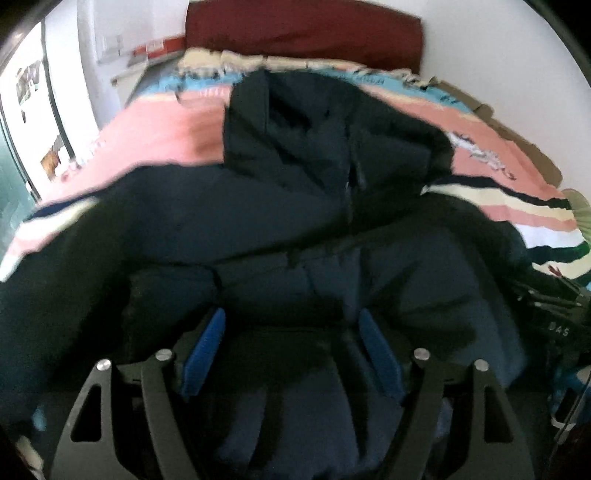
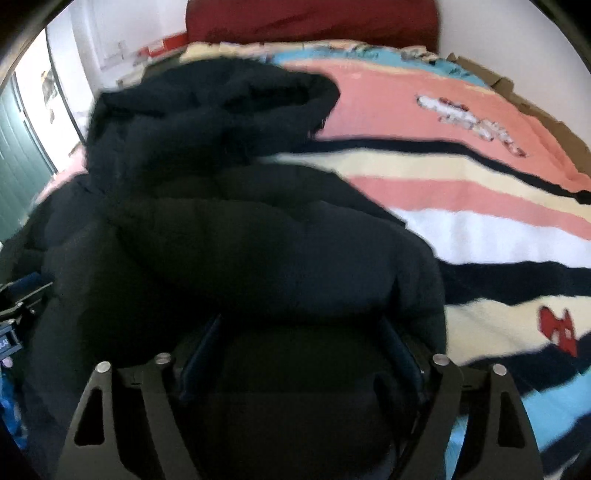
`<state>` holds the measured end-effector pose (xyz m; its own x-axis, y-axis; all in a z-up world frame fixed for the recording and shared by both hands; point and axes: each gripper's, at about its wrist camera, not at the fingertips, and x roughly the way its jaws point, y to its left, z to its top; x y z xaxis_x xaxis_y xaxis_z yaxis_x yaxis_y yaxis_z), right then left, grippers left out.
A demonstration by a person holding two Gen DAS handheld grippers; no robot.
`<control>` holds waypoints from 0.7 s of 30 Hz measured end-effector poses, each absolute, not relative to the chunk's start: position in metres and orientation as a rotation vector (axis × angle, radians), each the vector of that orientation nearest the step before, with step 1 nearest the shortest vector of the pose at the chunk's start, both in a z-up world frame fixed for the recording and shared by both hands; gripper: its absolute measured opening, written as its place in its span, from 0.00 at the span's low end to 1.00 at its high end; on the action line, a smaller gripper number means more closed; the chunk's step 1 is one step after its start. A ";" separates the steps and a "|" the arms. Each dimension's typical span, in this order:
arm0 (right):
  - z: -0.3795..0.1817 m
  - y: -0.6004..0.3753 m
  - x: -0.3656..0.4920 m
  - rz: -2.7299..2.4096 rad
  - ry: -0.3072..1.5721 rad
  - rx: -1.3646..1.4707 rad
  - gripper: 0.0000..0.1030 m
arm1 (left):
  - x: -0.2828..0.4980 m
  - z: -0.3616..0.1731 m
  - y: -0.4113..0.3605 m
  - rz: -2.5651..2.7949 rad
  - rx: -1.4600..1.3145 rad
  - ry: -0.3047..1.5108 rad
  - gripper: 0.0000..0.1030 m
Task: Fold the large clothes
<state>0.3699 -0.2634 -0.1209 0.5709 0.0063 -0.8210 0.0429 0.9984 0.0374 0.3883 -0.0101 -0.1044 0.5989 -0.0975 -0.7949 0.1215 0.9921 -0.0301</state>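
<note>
Though blurred, jacket [image 1: 295,206] between tools

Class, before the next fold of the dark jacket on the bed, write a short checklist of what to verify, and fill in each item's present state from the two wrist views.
1. Left tool wide apart over the jacket: ok.
2. Right tool wide apart over the jacket: ok.
3. Either tool gripping fabric: cannot tell.
4. Hood lying toward the headboard: ok.
5. Jacket flat and smooth: not ok, bunched.
6. Bare striped blanket beside the jacket: ok.
</note>
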 end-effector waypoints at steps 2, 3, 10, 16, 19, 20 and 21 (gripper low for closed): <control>-0.106 -0.258 0.357 -0.001 0.919 0.065 0.80 | 0.377 -0.093 -0.008 -0.138 0.020 0.892 0.72; -0.099 -0.255 0.349 0.017 0.898 0.082 0.80 | 0.373 -0.092 -0.007 -0.144 0.008 0.896 0.72; -0.123 -0.242 0.346 0.048 0.984 0.061 0.82 | 0.375 -0.126 -0.002 -0.108 0.000 0.986 0.73; -0.139 -0.237 0.354 0.012 1.022 0.019 0.86 | 0.377 -0.132 -0.007 -0.098 0.026 1.005 0.74; -0.131 -0.237 0.351 -0.009 1.014 -0.003 0.86 | 0.360 -0.110 0.001 -0.096 -0.017 0.954 0.74; -0.125 -0.237 0.345 -0.027 0.998 -0.010 0.86 | 0.351 -0.099 0.006 -0.094 -0.022 0.922 0.74; -0.116 -0.238 0.338 -0.044 0.977 -0.009 0.86 | 0.345 -0.090 0.009 -0.088 -0.020 0.901 0.74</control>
